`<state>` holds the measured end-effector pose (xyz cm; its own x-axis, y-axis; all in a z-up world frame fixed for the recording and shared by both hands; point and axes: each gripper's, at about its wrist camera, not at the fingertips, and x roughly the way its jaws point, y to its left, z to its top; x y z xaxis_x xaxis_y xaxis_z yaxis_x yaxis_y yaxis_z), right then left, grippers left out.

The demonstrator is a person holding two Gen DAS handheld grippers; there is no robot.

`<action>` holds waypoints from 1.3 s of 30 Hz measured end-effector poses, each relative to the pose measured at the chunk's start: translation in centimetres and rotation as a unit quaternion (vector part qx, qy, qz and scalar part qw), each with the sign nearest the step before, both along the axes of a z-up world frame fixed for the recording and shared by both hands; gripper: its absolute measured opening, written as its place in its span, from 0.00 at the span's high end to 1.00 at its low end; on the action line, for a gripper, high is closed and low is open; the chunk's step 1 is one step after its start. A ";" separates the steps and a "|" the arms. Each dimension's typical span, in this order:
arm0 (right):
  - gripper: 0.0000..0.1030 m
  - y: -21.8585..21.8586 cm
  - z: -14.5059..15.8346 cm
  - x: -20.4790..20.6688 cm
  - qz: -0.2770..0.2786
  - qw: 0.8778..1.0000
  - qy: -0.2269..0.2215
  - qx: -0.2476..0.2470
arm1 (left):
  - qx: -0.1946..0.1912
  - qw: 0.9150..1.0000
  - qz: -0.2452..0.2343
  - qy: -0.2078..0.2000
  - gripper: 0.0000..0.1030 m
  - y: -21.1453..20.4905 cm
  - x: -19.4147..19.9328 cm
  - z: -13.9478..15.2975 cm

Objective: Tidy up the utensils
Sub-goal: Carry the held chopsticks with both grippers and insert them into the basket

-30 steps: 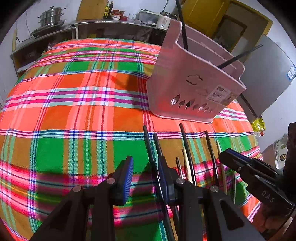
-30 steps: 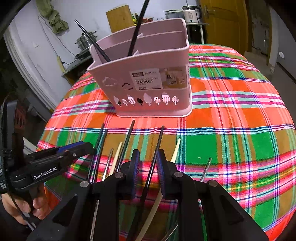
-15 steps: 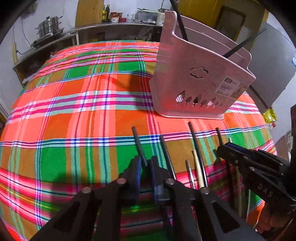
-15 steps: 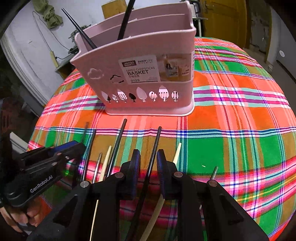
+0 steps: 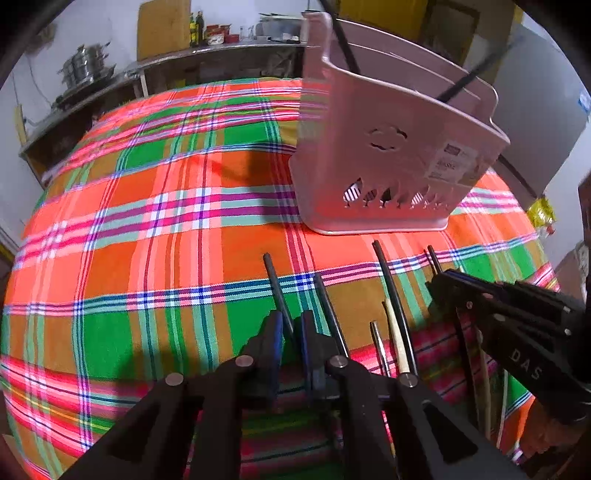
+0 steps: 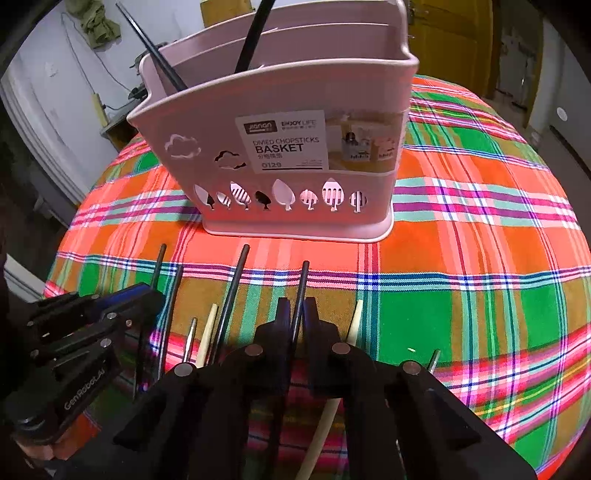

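Note:
A pink divided chopstick basket (image 5: 388, 155) (image 6: 288, 147) stands on the plaid tablecloth (image 5: 147, 221), with two black chopsticks (image 6: 255, 33) upright in it. Several loose chopsticks lie in a row in front of it: black, pale wooden (image 6: 207, 332) and metal. My left gripper (image 5: 291, 328) is shut on the leftmost black chopstick (image 5: 275, 280), which rests on the cloth. My right gripper (image 6: 297, 314) is shut on another black chopstick (image 6: 302, 284), with a pale one (image 6: 356, 317) just to its right. Each view shows the other gripper (image 5: 439, 286) (image 6: 147, 295) close alongside.
The round table drops away at its near edge below both grippers. A counter with steel pots (image 5: 85, 70) and bottles stands behind the table. A yellow door (image 6: 450, 44) and a grey appliance (image 5: 535, 129) are off to the right. A hand (image 6: 40, 452) holds the left tool.
Both grippers have closed, the left first, then the right, each pinching a black chopstick. Both views have moved slightly closer to the basket.

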<state>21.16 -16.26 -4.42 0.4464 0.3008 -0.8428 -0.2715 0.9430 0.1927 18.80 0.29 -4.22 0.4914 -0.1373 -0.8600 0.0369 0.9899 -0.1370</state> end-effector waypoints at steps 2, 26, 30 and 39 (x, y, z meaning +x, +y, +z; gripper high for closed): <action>0.94 -0.4 0.4 -0.2 -0.001 1.000 -0.004 0.007 | -0.015 1.000 0.005 0.003 0.94 0.4 0.0 0.1; 0.95 -2.2 10.0 -2.2 0.007 0.994 -0.097 0.056 | -0.052 0.993 -0.020 -0.101 0.96 2.1 -2.1 11.0; 0.95 -2.2 11.5 -2.6 0.009 0.992 -0.114 0.059 | -0.050 0.991 -0.026 -0.117 0.96 2.0 -2.5 12.7; 0.95 -2.7 14.3 -3.8 0.011 0.987 -0.148 0.066 | -0.051 0.989 -0.030 -0.137 0.96 2.0 -3.3 15.1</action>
